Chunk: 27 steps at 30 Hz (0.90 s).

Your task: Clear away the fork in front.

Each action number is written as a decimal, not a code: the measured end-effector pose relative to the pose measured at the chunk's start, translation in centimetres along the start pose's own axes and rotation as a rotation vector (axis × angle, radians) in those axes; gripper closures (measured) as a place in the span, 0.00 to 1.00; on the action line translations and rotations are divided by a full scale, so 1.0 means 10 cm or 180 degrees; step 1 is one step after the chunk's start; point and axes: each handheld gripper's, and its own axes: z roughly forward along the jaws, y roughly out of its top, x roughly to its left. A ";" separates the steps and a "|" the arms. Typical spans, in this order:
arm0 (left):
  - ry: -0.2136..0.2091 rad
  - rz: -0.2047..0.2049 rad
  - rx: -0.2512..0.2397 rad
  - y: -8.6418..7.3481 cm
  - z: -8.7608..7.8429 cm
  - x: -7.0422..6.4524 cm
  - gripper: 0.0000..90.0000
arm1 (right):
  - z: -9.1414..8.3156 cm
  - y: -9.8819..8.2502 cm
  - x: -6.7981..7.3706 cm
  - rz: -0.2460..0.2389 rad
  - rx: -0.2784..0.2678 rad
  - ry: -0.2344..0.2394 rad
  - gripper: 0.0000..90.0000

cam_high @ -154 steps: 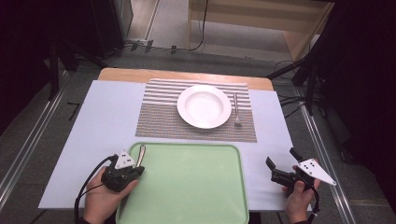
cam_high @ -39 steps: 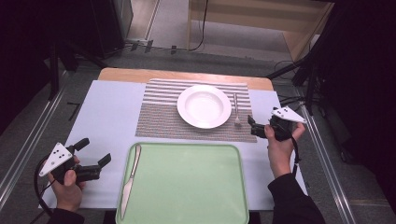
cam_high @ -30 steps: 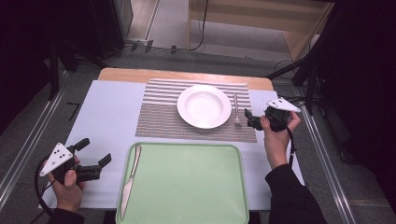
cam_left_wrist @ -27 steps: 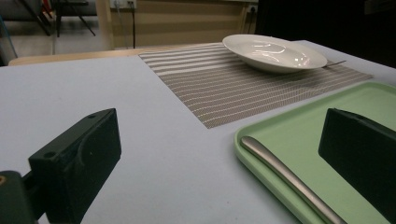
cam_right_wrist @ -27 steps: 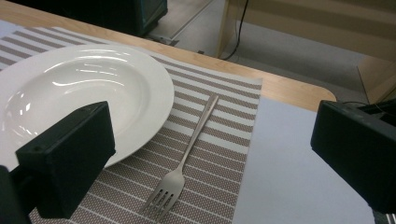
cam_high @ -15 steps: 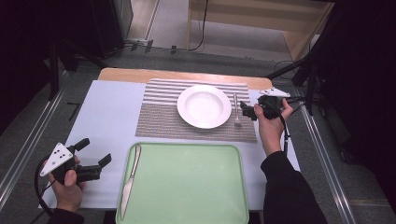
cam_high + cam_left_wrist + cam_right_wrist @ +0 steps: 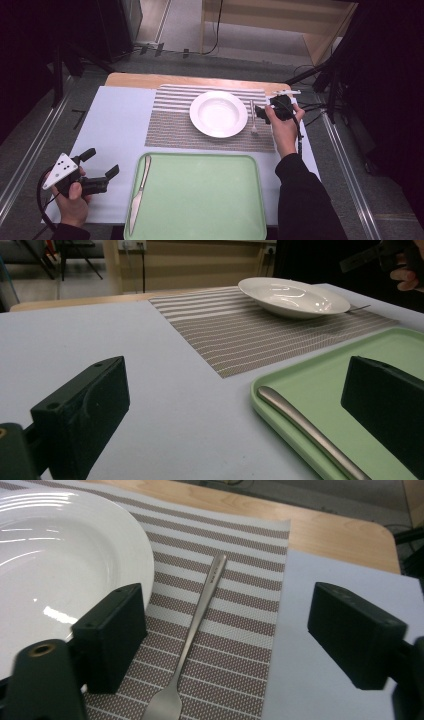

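A steel fork lies on the striped placemat, just right of the white plate. My right gripper hovers over the fork, open. In the right gripper view the fork runs between the two spread jaws, with the plate beside the left jaw. A table knife lies along the left edge of the green tray. My left gripper is held open left of the tray, nothing between its fingers. Its view shows the knife handle near the right jaw.
A pale blue sheet covers the wooden table. The table's edges drop to metal rails and cables at both sides. From the left gripper view the plate and placemat lie beyond the tray.
My right gripper has moved away from me along the placemat's right side to the fork and turned its jaws left. The left gripper has stayed still since leaving the knife.
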 end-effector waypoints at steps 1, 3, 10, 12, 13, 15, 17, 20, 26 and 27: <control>-0.0003 -0.0007 -0.0013 0.00 0.00 0.00 0.00 | 0.02 0.01 0.00 0.0022 0.0021 -0.0010 0.30; -0.0006 -0.0003 -0.0005 0.00 0.00 0.00 0.00 | 0.06 0.02 0.00 0.0090 0.0083 0.0024 0.32; -0.0007 -0.0004 -0.0004 0.00 0.00 0.00 0.00 | 0.22 0.03 0.06 0.0071 0.0352 -0.0016 0.49; -0.0010 -0.0003 -0.0002 0.00 0.00 0.00 0.00 | 0.26 0.02 0.08 -0.0010 0.0392 -0.0040 0.53; -0.0012 -0.0013 -0.0002 0.00 0.01 0.00 0.00 | 0.28 0.01 0.09 -0.0004 0.0414 -0.0010 0.55; -0.0016 -0.0010 0.0002 0.00 0.01 0.00 0.00 | 0.31 0.00 0.09 0.0021 0.0422 0.0013 0.58; -0.0018 -0.0010 -0.0006 0.00 0.01 0.00 0.00 | 0.35 -0.01 0.09 0.0052 0.0448 0.0057 0.60; -0.0018 -0.0007 -0.0005 0.00 0.01 0.00 0.00 | 0.40 -0.03 0.09 0.0134 0.0504 0.0145 0.66; -0.0028 -0.0010 -0.0008 0.00 0.01 0.00 0.00 | 0.52 -0.06 0.09 0.0187 0.0644 0.0103 0.70; -0.0027 -0.0010 -0.0007 0.00 0.01 0.00 0.00 | 0.53 -0.06 0.09 0.0185 0.0658 0.0113 0.71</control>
